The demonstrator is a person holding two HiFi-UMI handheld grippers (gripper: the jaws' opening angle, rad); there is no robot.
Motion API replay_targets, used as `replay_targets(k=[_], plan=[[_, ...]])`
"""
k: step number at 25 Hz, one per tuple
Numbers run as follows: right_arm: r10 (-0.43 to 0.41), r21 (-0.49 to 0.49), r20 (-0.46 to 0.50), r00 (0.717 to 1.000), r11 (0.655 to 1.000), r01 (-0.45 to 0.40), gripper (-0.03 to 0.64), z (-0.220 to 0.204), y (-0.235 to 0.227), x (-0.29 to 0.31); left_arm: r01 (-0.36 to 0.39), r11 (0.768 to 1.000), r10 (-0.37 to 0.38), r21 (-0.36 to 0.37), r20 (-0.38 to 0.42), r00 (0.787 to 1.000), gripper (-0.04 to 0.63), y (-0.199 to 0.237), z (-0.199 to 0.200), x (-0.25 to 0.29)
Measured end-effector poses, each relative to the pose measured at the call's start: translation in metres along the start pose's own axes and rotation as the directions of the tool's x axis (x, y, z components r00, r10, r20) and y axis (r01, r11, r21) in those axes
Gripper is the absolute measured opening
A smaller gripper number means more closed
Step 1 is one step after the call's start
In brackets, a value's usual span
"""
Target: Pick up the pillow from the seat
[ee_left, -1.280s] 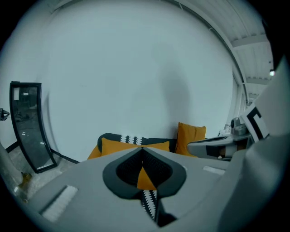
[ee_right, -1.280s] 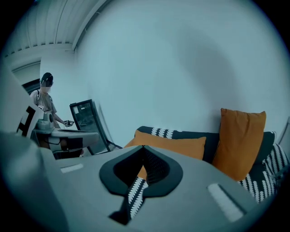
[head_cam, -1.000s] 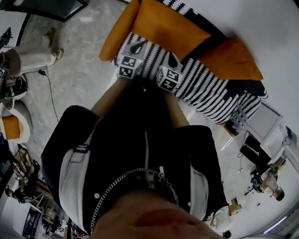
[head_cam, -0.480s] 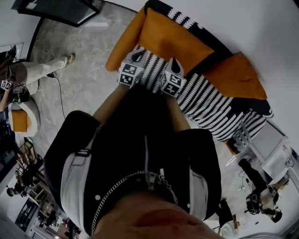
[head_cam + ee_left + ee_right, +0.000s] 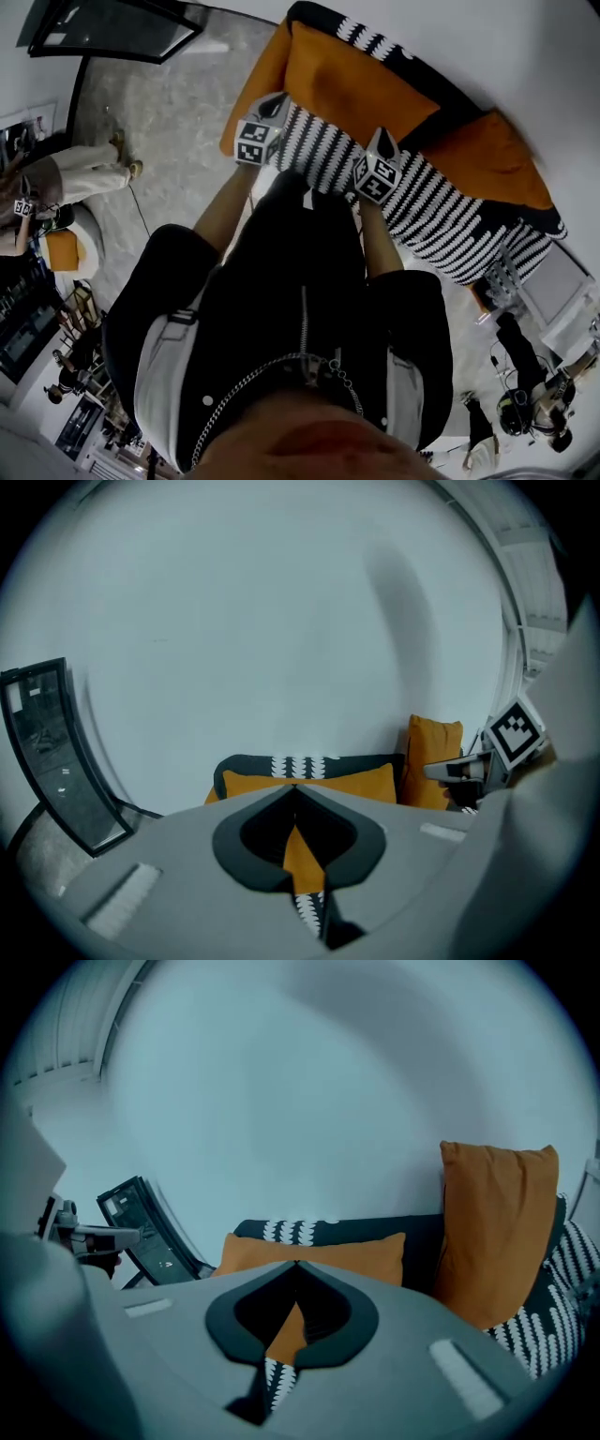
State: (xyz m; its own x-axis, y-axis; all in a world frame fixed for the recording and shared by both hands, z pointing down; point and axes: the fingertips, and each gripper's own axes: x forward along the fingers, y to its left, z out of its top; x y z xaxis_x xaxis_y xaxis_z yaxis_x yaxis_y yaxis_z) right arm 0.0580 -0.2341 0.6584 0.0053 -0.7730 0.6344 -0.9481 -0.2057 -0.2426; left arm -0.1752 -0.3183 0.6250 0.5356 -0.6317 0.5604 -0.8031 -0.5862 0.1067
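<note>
A sofa with a black-and-white striped seat (image 5: pixel 427 206) stands against the white wall. A long orange pillow (image 5: pixel 352 80) leans on its backrest, and a second orange pillow (image 5: pixel 497 164) stands upright at the right end. My left gripper (image 5: pixel 275 101) hovers over the seat's left end, shut and empty. My right gripper (image 5: pixel 382 142) hangs over the middle of the seat, also shut on nothing. Both gripper views look along shut jaws at the long pillow (image 5: pixel 352 785) (image 5: pixel 361 1258). The upright pillow (image 5: pixel 497 1222) shows at the right. Neither gripper touches a pillow.
A dark-framed glass panel (image 5: pixel 112 28) stands left of the sofa. A person in light trousers (image 5: pixel 84 169) sits at the far left, near a white chair with an orange cushion (image 5: pixel 61 248). Equipment and a white unit (image 5: pixel 562 291) crowd the right side.
Both grippers have spread apart over the seat: the left one went toward the sofa's left end, the right one moved right. Both jaws stayed shut.
</note>
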Motion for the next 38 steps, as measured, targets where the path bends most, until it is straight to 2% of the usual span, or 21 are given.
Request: replay_targets(k=[7, 11, 14, 18, 21, 25, 28, 34, 38], plan=[[-0.115, 0.006, 0.007, 0.993, 0.993, 0.115, 0.003, 0.031, -0.043, 0.044, 0.013, 0.999, -0.012, 0.045, -0.007, 1.0, 0.026, 0.059, 0.026, 0.068], [-0.151, 0.029, 0.016, 0.988, 0.988, 0.151, 0.003, 0.042, -0.067, 0.068, 0.027, 0.998, -0.025, 0.059, -0.04, 0.999, 0.071, 0.079, 0.017, 0.106], [-0.175, 0.065, -0.017, 0.984, 0.982, 0.176, 0.009, 0.037, -0.084, 0.082, 0.043, 0.997, -0.039, 0.057, -0.063, 0.997, 0.131, 0.092, 0.012, 0.132], [-0.185, 0.115, -0.071, 0.98, 0.975, 0.192, 0.154, 0.035, -0.102, 0.103, 0.055, 0.997, -0.059, -0.056, -0.078, 0.995, 0.24, 0.114, 0.017, 0.169], [-0.21, 0.134, -0.118, 0.97, 0.965, 0.225, 0.276, 0.026, -0.12, 0.122, 0.044, 0.989, -0.058, -0.138, -0.103, 0.993, 0.315, 0.131, 0.006, 0.192], [-0.217, 0.203, -0.172, 0.961, 0.947, 0.25, 0.378, 0.005, -0.145, 0.146, 0.025, 0.966, -0.06, -0.256, -0.128, 0.99, 0.345, 0.151, -0.017, 0.223], [-0.22, 0.272, -0.184, 0.958, 0.925, 0.265, 0.445, 0.001, -0.152, 0.166, 0.008, 0.956, -0.06, -0.293, -0.169, 0.984, 0.356, 0.169, -0.027, 0.242], [-0.268, 0.348, -0.215, 0.939, 0.877, 0.33, 0.457, 0.0, -0.184, 0.182, 0.038, 0.932, -0.125, -0.361, -0.219, 0.968, 0.356, 0.168, -0.04, 0.279], [-0.219, 0.376, -0.284, 0.933, 0.87, 0.319, 0.46, -0.01, -0.185, 0.197, 0.065, 0.914, -0.181, -0.4, -0.259, 0.949, 0.353, 0.17, -0.048, 0.3]])
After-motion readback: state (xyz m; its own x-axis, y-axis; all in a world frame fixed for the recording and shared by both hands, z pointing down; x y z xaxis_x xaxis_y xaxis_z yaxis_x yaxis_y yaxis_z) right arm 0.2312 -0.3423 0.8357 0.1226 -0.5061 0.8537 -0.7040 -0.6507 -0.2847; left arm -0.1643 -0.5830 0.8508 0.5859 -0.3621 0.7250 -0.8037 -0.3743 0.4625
